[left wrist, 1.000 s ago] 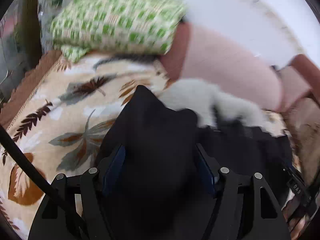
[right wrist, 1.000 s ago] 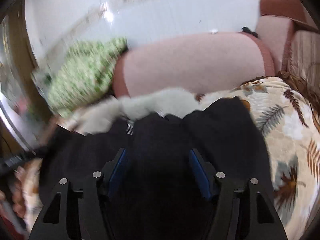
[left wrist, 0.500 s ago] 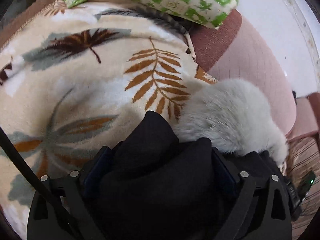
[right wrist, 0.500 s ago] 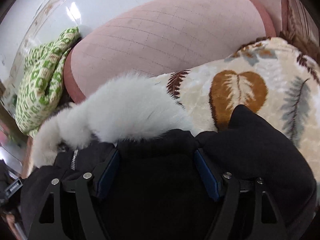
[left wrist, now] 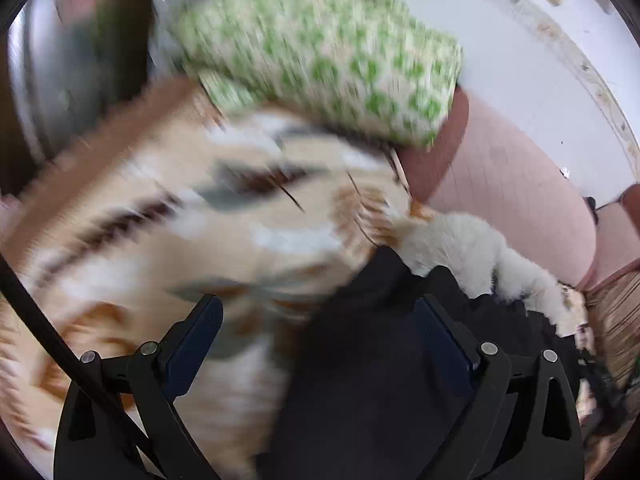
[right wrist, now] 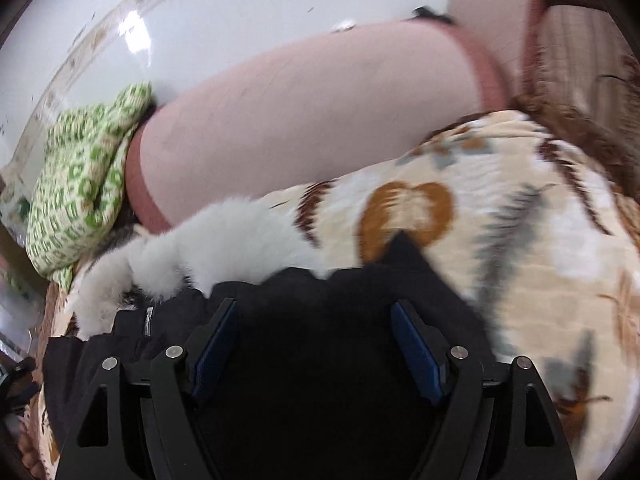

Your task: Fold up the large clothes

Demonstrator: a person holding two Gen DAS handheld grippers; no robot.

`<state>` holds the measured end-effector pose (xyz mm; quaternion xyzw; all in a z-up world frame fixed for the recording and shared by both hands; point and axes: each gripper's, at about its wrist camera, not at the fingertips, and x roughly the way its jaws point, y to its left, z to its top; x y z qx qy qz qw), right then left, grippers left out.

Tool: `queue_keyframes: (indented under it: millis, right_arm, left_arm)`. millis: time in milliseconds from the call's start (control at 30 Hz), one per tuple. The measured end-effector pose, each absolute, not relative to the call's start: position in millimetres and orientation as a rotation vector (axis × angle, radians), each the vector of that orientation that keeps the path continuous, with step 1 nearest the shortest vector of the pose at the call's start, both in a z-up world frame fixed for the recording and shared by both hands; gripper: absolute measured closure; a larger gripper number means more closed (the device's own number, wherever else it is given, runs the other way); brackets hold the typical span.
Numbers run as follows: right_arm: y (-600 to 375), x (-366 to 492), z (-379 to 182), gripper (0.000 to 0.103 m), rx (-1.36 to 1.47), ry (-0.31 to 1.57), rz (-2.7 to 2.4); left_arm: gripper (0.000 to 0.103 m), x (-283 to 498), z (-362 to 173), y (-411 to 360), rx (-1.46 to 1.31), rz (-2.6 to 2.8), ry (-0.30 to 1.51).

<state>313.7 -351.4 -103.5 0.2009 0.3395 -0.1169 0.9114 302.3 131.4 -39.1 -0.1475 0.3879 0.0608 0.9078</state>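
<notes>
Lying on leaf-print blanket [right wrist: 520, 248]: black coat [right wrist: 320, 360], white fur trim [right wrist: 224, 244] along far edge, touching blanket. Left gripper [left wrist: 316, 316] spread wide, nothing pinched; coat under right finger only, blanket under left finger. View badly motion-blurred. Right gripper [right wrist: 314, 320] also spread wide, released, both fingers above coat; contact with cloth not discernible. Zipper [right wrist: 149, 322] near trim on left side. Green patterned pillow [left wrist: 320, 52] on blanket's far end, against pink sofa back [right wrist: 312, 120]. White wall behind.
</notes>
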Motion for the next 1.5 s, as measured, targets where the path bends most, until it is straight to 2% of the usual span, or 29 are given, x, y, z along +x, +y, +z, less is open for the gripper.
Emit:
queue_keyframes:
  millis: [233,367,567,767,933,1167,1500]
  right_arm:
    - [-332,212,-95,0.022,0.426,0.649,-0.24]
    - [-301,170,-94,0.02,0.475,0.65,-0.194]
    - [-256,116,-96,0.014,0.436,0.605,-0.203]
    - [-223,89,-112,0.013,0.312,0.59,-0.285]
    - [-216,94,-118,0.013,0.243,0.598,-0.322]
    - [-209,94,-118,0.013,0.233,0.583,-0.319]
    - [-184,103,-124,0.013,0.13,0.607,-0.284]
  left_arm:
    - [0.006,178,21,109,-0.115,0.343,0.461]
    - [0.005,121,30,85,-0.072,0.342,0.332]
    - [0.004,83,18,53,-0.075,0.232,0.268]
    - [0.004,68,-10,25,0.0,0.146,0.276]
    - [0.004,70,-27,5,-0.016,0.023,0.371]
    - [0.004,73,-42,-15,0.033,0.045,0.414]
    - [0.004,94,-66,-16,-0.015,0.02,0.577]
